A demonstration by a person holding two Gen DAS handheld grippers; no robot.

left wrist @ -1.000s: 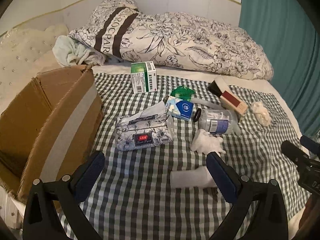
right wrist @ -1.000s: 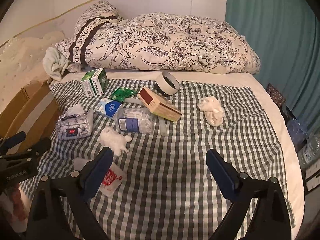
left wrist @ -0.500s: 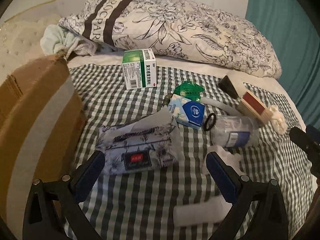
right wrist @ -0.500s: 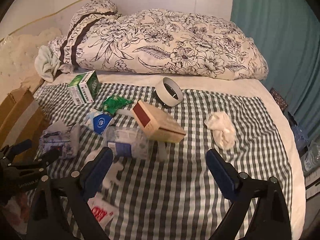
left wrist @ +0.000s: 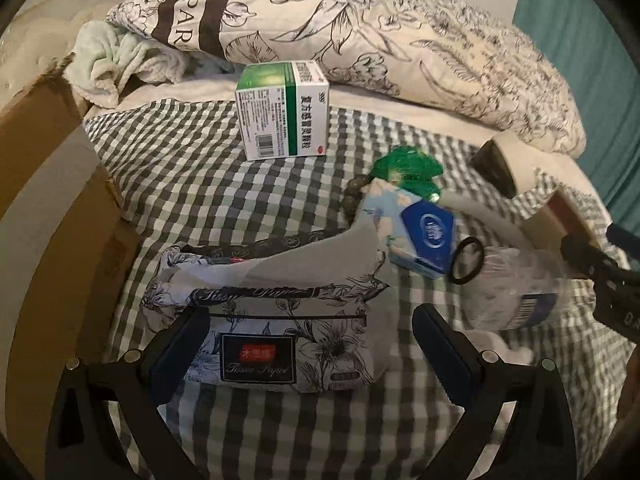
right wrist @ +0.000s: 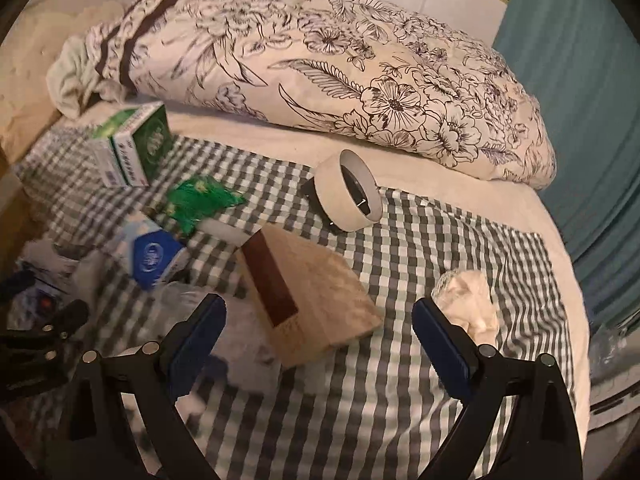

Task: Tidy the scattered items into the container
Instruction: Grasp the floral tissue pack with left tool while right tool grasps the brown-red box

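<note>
Left gripper [left wrist: 310, 344] jaws apart, straddling tissue pack [left wrist: 276, 320]; close low on its soft sides. Right gripper [right wrist: 318, 340] jaws apart over wooden box [right wrist: 312, 304]

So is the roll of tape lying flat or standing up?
Standing on its edge, tilted: the tape roll shows its hole sideways in the right wrist view.
</note>
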